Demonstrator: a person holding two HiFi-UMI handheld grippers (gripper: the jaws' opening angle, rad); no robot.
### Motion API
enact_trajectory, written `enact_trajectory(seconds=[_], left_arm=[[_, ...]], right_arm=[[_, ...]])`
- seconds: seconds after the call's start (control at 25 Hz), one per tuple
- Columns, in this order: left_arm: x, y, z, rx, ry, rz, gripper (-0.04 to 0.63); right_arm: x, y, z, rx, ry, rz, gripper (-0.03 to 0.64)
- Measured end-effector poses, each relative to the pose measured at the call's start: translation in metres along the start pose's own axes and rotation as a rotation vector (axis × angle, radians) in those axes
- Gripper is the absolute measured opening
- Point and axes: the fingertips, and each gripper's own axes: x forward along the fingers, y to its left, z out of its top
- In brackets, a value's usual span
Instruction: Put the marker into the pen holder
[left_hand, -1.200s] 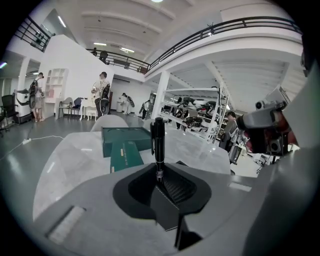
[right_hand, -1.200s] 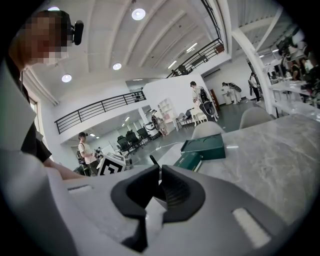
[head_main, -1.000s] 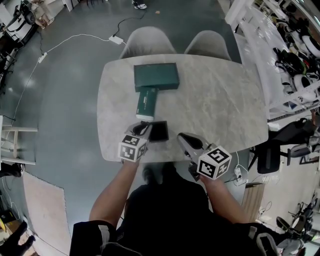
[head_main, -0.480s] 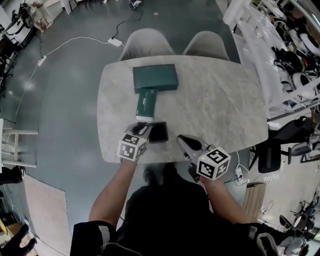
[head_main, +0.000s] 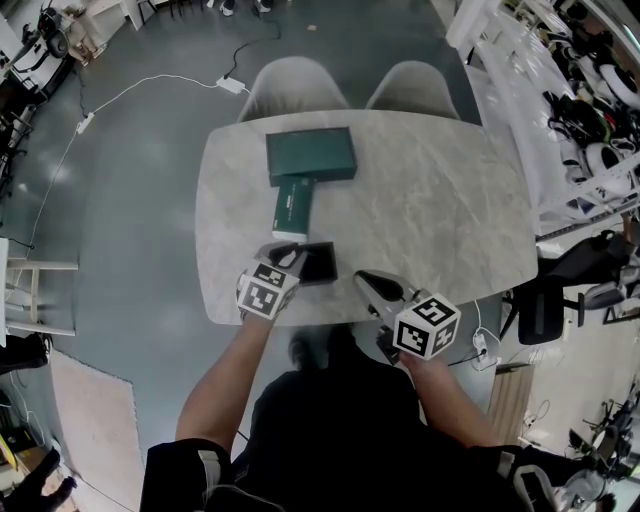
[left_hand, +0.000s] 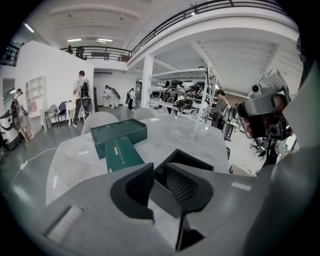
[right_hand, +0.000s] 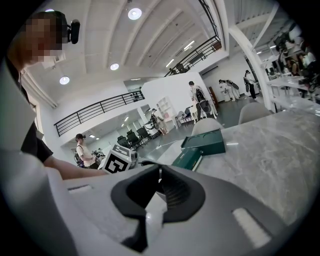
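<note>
The black square pen holder (head_main: 318, 263) stands near the table's front edge, left of centre. My left gripper (head_main: 290, 258) is right beside its left side. In the left gripper view its jaws are opening, with the holder (left_hand: 192, 161) just beyond the fingertips and nothing pressed between the pads. My right gripper (head_main: 368, 280) hovers over the front edge, right of the holder, its jaws together and nothing visible in them. I cannot make out the marker in any view.
A large dark green box (head_main: 311, 155) lies at the back left of the marble table (head_main: 450, 200), with a narrower green box (head_main: 292, 206) in front of it. Two grey chairs (head_main: 295, 80) stand behind the table.
My left gripper has shifted slightly and its marker cube has turned a little beside the holder. The right gripper has hardly moved.
</note>
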Motion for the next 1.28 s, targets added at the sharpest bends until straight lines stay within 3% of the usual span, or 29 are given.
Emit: enact_trajectory(seconds=[0.44, 0.8, 1.0, 1.28], left_arm=[[-0.001, 0.002, 0.003, 0.039, 0.002, 0.014, 0.061], [-0.002, -0.002, 0.003, 0.169, 0.055, 0.028, 0.063], [-0.014, 0.003, 0.011, 0.143, 0.02, 0.049, 0.102], [-0.05, 0.01, 0.023, 0.003, -0.105, 0.048, 0.109]], right_arm=[[-0.001, -0.007, -0.005, 0.018, 0.0, -0.005, 0.017], [-0.001, -0.004, -0.009, 0.021, 0.003, 0.0, 0.017], [-0.005, 0.0, -0.008, 0.017, -0.001, -0.004, 0.017], [-0.009, 0.012, -0.008, -0.005, -0.015, -0.019, 0.017]])
